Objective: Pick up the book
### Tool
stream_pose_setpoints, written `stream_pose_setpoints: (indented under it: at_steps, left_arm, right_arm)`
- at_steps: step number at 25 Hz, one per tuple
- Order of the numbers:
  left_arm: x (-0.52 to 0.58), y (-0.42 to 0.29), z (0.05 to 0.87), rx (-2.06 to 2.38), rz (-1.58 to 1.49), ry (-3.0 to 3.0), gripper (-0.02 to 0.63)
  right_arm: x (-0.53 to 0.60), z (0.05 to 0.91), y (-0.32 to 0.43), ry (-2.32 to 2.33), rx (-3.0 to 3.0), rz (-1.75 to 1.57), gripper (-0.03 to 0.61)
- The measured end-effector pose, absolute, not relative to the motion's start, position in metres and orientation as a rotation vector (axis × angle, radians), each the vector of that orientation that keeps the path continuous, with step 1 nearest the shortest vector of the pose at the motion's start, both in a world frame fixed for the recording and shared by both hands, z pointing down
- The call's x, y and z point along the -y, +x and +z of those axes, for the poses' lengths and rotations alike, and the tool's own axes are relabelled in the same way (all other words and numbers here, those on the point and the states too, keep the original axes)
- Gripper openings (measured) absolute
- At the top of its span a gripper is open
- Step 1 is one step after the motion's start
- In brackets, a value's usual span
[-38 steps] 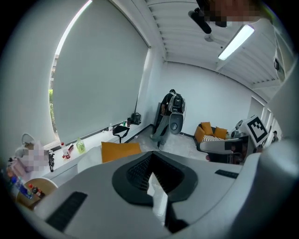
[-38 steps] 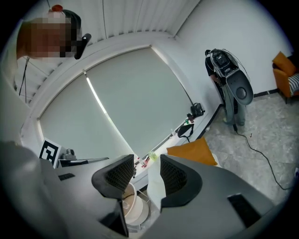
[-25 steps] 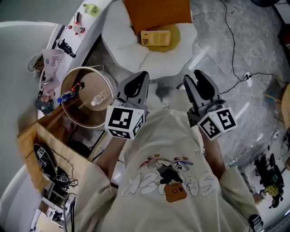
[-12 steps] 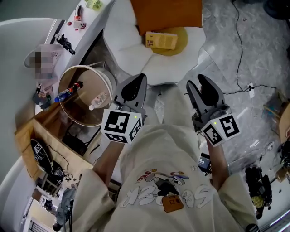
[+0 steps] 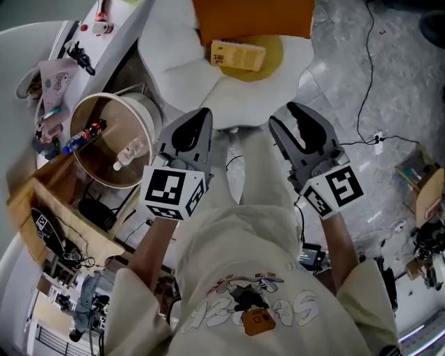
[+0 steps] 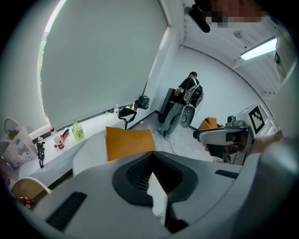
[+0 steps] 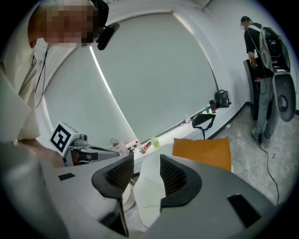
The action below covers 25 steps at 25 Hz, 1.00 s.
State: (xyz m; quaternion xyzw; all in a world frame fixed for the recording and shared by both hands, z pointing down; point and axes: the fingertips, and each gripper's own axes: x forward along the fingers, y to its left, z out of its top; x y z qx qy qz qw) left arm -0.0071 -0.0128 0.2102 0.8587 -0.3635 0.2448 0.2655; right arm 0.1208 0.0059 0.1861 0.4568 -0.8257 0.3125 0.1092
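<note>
- The yellow book (image 5: 238,55) is lying flat on the yellow centre of the white flower-shaped cushion (image 5: 174,62), right by the orange pillow (image 5: 250,17). Both grippers are hanging well short of it, so a reach judged too short is risking a grab at air or at the cushion alone.
- The left gripper (image 5: 197,118) is showing its fingers drawn together with nothing between them. Going in like that, it is likely to be only shoving the book toward the pillow rather than taking it.
- The right gripper (image 5: 285,116) is holding its fingers partly apart and empty. That gap is looking narrow for anything but the book's thin edge, and a flat book on soft padding is offering little edge to get under.
- Pressing down is likely sinking the book into the padding, and a pinch at one corner is inviting the cover to fan open or the book to slip out.
- The wastebasket (image 5: 104,167) is standing near the left arm, so a wide swing is risking a knock.
</note>
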Motion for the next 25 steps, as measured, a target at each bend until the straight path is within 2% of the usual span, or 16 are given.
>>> stream_pose_setpoints:
  at_steps: [25]
  left_arm:
    - [0.045,0.039,0.398,1.046,0.667,2.133,0.005]
  right_arm:
    - [0.059,0.388,0.132,0.907,2.396,0.768,0.19]
